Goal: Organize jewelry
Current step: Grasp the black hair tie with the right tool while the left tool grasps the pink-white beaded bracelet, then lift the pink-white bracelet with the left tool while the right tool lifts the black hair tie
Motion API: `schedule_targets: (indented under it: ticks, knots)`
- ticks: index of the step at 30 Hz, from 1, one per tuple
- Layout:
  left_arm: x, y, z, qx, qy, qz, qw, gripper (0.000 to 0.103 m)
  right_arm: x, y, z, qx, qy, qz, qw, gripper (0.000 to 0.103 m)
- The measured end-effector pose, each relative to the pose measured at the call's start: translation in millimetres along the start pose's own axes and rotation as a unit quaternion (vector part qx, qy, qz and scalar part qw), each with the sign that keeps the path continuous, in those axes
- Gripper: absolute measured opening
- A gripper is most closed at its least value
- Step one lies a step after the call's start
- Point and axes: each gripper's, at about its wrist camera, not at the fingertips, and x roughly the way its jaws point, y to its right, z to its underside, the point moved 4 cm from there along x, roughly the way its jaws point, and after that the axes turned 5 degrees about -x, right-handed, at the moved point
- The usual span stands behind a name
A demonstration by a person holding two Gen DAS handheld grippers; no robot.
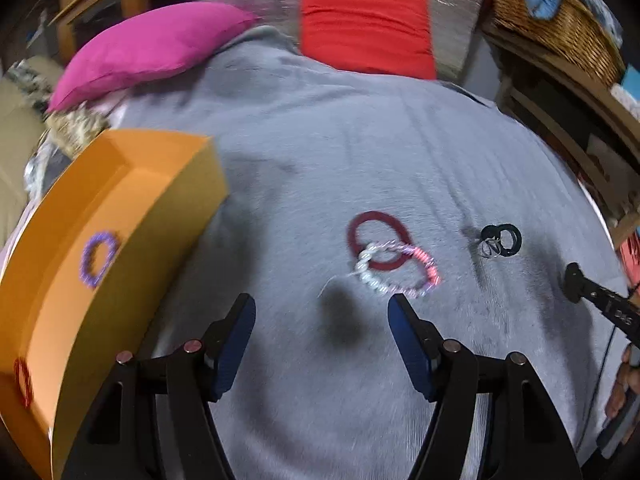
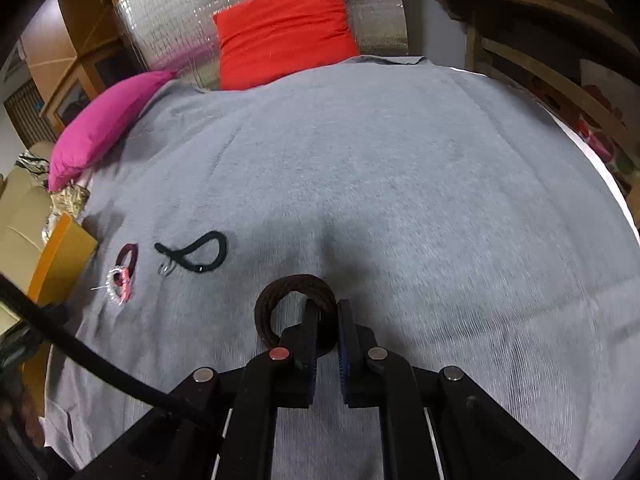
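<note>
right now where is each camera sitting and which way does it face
Left wrist: on the left gripper, angled down at the grey blanket, orange box left, beaded bracelet ahead; open fingers, a hand at right.
Right wrist: on the right gripper, angled down the bed; fingers closed on a dark brown ring.
Shared: blanket, bracelet, maroon ring, red cushion, pink pillow.

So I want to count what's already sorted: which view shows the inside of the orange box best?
The left wrist view: the orange box lies open to it, a purple beaded ring and a red one inside. The right wrist view catches only an outer corner.
</note>
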Motion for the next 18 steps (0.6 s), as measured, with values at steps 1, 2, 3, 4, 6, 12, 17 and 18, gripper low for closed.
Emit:
schedule_targets:
  ticks: [1,2,3,4,6,12,17,18]
  knots:
    - [4,4,-1,0.006,-0.003,0.003,1.0,0.069,-1,1,0,0.002,0.003,-0.002,1.0,0.009]
    - [9,7,-3,0.009,-0.01,0.008,0.9999,0.069,-2,2,2,0.005,0.007,-0.007,1.0,0.009]
    - [14,11,-5,0.009,-0.015,0.012,0.9998,0.069,-2,3,3,0.007,0.009,-0.011,1.0,0.009]
    - [17,12,-7,0.006,-0.014,0.009,0.9998,0.069,-3,2,5,0.01,0.011,-0.015,1.0,0.009]
    - [23,16,-11,0.002,-0.017,0.01,0.9998,0.069,-1,3,10,0.009,0.011,-0.019,1.0,0.009]
    - [43,19,-9,-0.013,-0.039,0.01,0.9991,0.053,-1,3,8,0.011,0.02,-0.033,0.999,0.009]
    - [49,17,-9,-0.03,-0.051,0.021,0.998,0.024,2,0,8,0.008,0.019,-0.038,0.999,0.009]
    - [49,17,-9,-0.027,-0.05,0.02,0.9981,0.018,2,0,8,0.007,0.018,-0.038,0.999,0.009]
